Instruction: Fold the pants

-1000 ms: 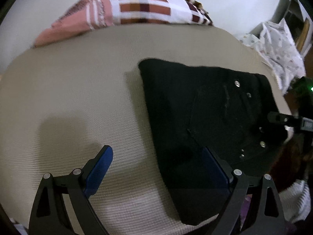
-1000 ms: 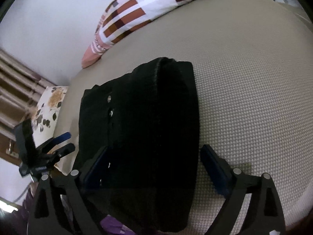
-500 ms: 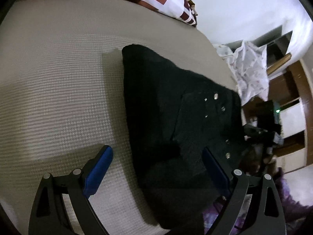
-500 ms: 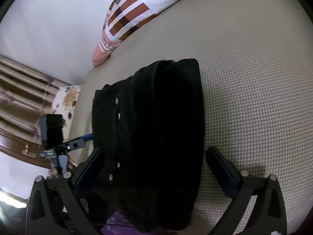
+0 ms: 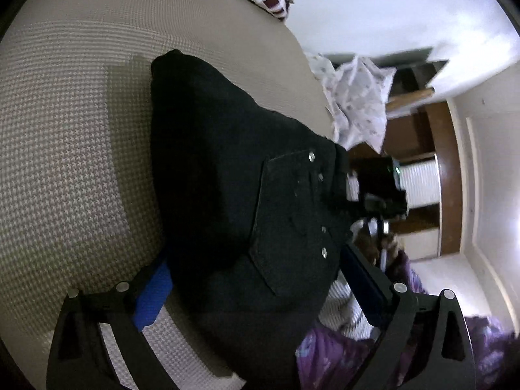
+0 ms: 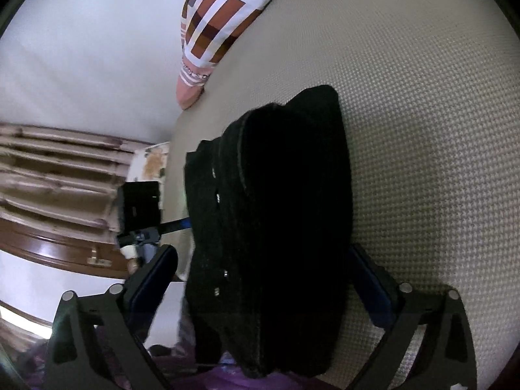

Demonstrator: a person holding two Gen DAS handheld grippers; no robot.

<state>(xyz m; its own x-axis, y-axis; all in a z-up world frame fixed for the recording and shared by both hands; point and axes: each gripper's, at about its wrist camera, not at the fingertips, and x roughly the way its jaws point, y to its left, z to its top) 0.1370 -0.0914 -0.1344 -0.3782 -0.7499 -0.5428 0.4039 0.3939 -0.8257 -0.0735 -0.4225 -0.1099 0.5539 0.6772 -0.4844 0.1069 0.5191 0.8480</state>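
Black folded denim pants (image 5: 234, 175) lay on beige woven mattress (image 5: 71, 149); left gripper (image 5: 256, 279) and right gripper (image 6: 263, 279) spread wide, straddling them.

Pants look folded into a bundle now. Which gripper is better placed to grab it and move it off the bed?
Probably the right gripper: its open jaws straddle the whole thick bundle of pants. The left gripper, also open, spans only the pocket end by the bed edge.
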